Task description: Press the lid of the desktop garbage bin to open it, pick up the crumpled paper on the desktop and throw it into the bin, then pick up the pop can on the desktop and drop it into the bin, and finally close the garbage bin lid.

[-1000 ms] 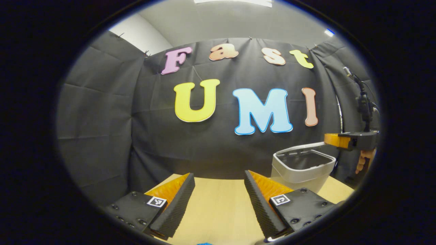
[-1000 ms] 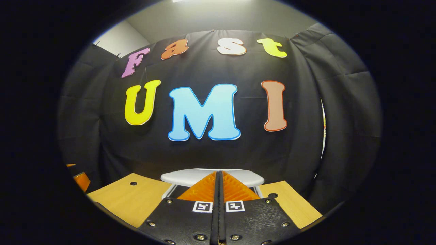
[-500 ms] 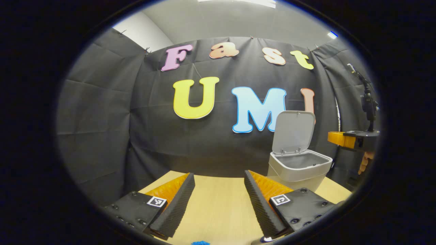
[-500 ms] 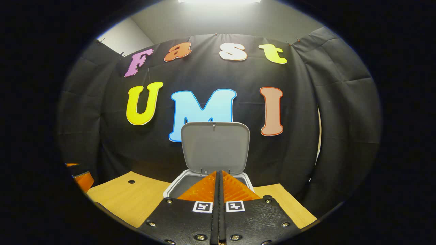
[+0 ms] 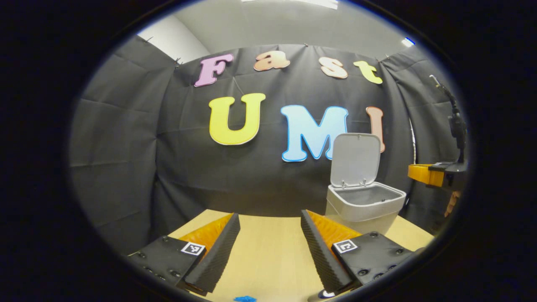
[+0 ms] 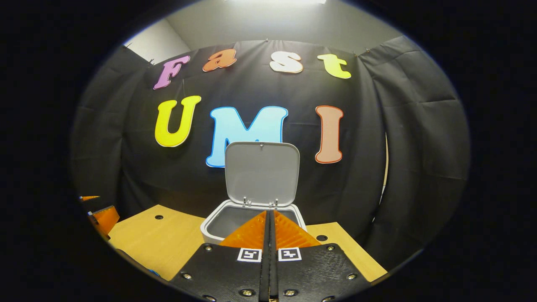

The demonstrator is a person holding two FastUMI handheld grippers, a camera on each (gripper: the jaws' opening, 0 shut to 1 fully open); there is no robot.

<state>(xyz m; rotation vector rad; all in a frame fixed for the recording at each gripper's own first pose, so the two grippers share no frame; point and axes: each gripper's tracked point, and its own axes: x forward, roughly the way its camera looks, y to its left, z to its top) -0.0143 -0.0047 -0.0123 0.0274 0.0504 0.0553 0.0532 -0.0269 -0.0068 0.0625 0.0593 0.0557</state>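
Garbage bin [image 6: 251, 218] stands near the tabletop's [image 6: 159, 243] far edge, its lid [image 6: 262, 174] upright and its inside dark. Right gripper [image 6: 269, 220] hovers level before its rim, clenched on nothing. Left gripper [image 5: 268, 235], released, hangs over the bare tabletop.

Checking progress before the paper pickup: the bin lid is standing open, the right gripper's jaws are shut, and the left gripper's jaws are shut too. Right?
Not quite. The left gripper has its jaws open, with bare table between them in the left gripper view. The bin lid stands open and the right gripper has its jaws shut, as you said.
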